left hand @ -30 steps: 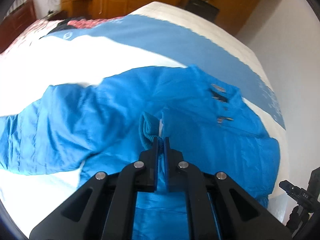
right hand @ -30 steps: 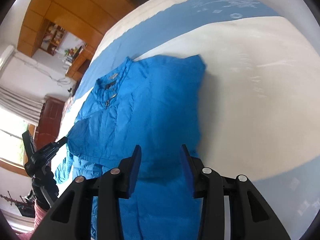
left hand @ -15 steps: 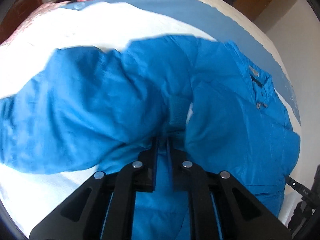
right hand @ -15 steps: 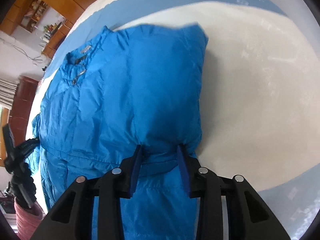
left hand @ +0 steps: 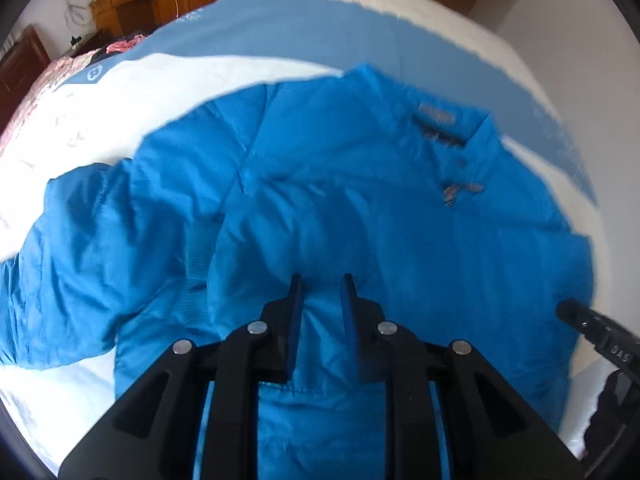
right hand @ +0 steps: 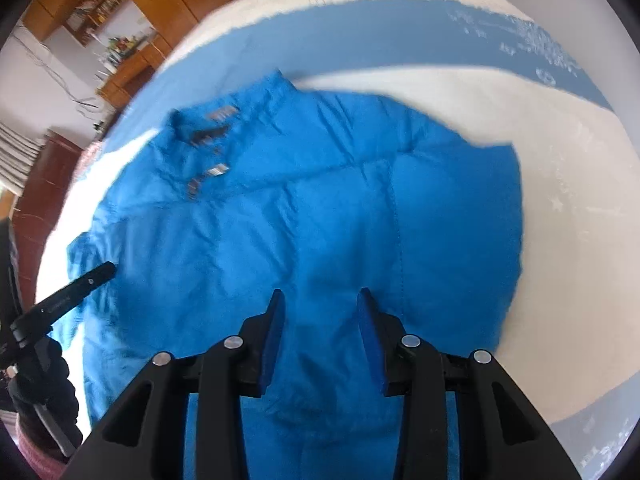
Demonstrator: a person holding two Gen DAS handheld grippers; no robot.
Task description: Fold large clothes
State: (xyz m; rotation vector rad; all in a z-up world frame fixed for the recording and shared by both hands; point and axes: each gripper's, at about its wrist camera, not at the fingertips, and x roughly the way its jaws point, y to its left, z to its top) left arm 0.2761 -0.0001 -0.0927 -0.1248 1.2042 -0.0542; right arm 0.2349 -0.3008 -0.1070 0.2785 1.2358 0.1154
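A bright blue padded jacket [left hand: 360, 208] lies spread on the bed, collar away from me. It also fills the right wrist view [right hand: 304, 232]. Its left sleeve [left hand: 100, 240] lies folded in beside the body, ribbed cuff [left hand: 196, 276] near the middle. My left gripper [left hand: 322, 280] is open and empty just above the jacket's lower front. My right gripper [right hand: 320, 296] is open and empty over the lower right part of the jacket. The right sleeve is folded over the body, its edge [right hand: 516, 208] at the right.
The bed cover [left hand: 280, 32] is white with blue bands [right hand: 360, 36]. Wooden cabinets [right hand: 132, 4] and a desk [left hand: 132, 4] stand beyond the bed. A black tripod shows at the bed's edge [left hand: 600, 344], also seen in the right wrist view [right hand: 60, 300].
My left gripper let go of the sleeve cuff and opened; the sleeve now lies folded in. My right gripper opened wider and drew back from the jacket's folded edge.
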